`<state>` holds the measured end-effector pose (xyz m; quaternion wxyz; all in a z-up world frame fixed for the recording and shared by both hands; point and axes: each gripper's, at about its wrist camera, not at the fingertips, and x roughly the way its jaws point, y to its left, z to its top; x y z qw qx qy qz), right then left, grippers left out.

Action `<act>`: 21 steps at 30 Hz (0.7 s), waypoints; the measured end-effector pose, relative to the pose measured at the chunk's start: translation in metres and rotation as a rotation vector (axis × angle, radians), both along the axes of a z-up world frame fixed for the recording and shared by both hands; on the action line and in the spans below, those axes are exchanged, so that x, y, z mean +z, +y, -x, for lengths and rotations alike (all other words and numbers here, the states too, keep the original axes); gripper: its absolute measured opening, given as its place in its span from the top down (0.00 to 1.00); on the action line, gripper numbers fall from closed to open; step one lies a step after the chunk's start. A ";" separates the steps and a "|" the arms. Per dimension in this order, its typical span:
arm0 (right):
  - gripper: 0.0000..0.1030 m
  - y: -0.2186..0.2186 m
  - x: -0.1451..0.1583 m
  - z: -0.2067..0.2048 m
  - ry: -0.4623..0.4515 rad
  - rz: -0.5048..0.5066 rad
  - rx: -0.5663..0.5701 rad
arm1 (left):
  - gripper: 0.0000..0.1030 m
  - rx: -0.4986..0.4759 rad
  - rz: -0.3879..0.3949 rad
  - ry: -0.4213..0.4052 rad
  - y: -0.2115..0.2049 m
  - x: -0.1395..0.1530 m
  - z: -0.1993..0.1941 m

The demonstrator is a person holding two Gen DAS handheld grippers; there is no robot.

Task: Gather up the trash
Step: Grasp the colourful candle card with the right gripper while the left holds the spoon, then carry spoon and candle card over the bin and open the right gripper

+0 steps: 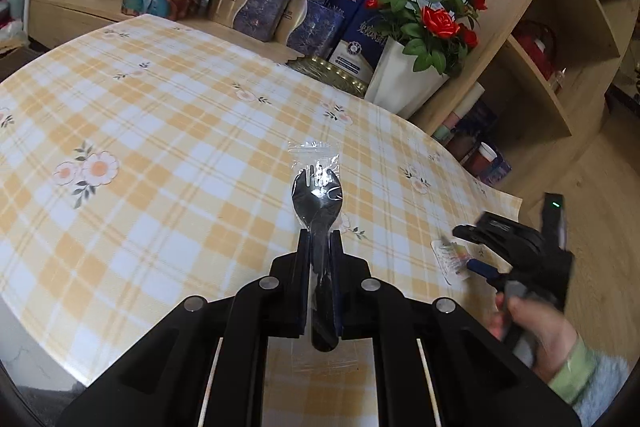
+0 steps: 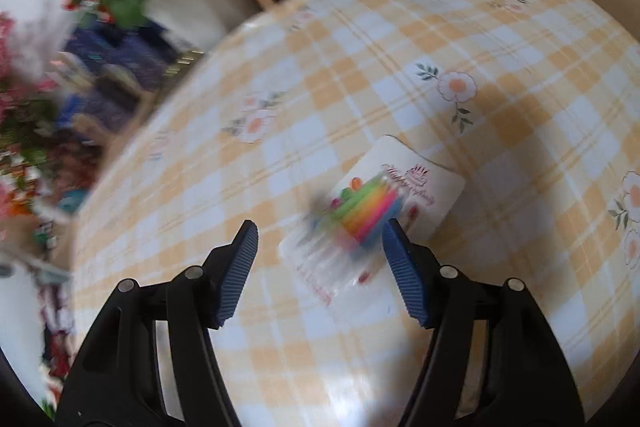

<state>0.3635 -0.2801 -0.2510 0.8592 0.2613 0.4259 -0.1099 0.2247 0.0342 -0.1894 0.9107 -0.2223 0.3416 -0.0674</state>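
Observation:
A black plastic spork in a clear wrapper (image 1: 316, 195) is clamped by its handle in my left gripper (image 1: 320, 239), which is shut on it and holds it above the yellow checked tablecloth (image 1: 160, 115). A pack of coloured birthday candles on a white card (image 2: 376, 203) lies flat on the cloth near the table's right corner. My right gripper (image 2: 320, 239) stands open over it, the right pad beside the candles and the left pad well clear. In the left wrist view the right gripper (image 1: 476, 247) hangs over the same candle pack (image 1: 452, 255), held by a person's hand (image 1: 536, 327).
A white pot of red roses (image 1: 404, 83) and a gold tray (image 1: 332, 71) stand at the table's far edge. Blue and gold boxes (image 1: 280, 11) line the sideboard behind. A wooden shelf unit (image 1: 540, 47) rises at the right, past the table's corner.

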 end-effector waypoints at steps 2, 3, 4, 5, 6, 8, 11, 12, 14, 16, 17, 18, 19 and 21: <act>0.37 0.004 -0.002 -0.007 0.024 0.084 -0.034 | 0.91 -0.003 0.003 0.003 0.002 -0.002 0.005; 0.37 0.010 -0.001 -0.010 0.037 0.145 -0.036 | 0.91 -0.005 0.003 0.008 0.003 -0.004 0.007; 0.37 0.018 -0.003 -0.014 0.062 0.220 -0.024 | 0.91 -0.006 0.006 0.012 0.005 -0.005 0.008; 0.37 0.024 -0.006 -0.016 0.081 0.277 -0.009 | 0.91 -0.007 0.015 0.017 0.007 -0.007 0.010; 0.38 0.029 -0.008 -0.014 0.075 0.316 0.013 | 0.91 -0.006 0.024 0.020 0.009 -0.008 0.010; 0.44 0.032 -0.011 -0.005 0.041 0.330 0.071 | 0.91 -0.004 0.040 0.021 0.013 -0.010 0.013; 0.68 0.034 -0.012 0.017 -0.037 0.250 0.221 | 0.91 -0.008 0.051 0.016 0.016 -0.012 0.017; 0.67 0.036 -0.014 0.032 -0.046 0.246 0.289 | 0.91 -0.011 0.052 0.014 0.016 -0.013 0.018; 0.67 0.042 -0.016 0.053 -0.068 0.271 0.373 | 0.91 -0.024 0.038 0.029 0.015 -0.017 0.019; 0.67 0.044 -0.017 0.078 -0.086 0.306 0.439 | 0.91 -0.027 0.056 0.046 0.016 -0.024 0.020; 0.67 0.043 -0.018 0.090 -0.089 0.306 0.459 | 0.91 -0.028 0.063 0.056 0.016 -0.027 0.021; 0.67 0.041 -0.018 0.098 -0.091 0.300 0.467 | 0.91 -0.032 0.063 0.063 0.015 -0.029 0.022; 0.66 0.040 -0.018 0.103 -0.091 0.301 0.471 | 0.91 -0.038 0.063 0.065 0.013 -0.030 0.024; 0.66 0.039 -0.020 0.112 -0.098 0.315 0.487 | 0.91 -0.055 0.058 0.065 0.008 -0.029 0.026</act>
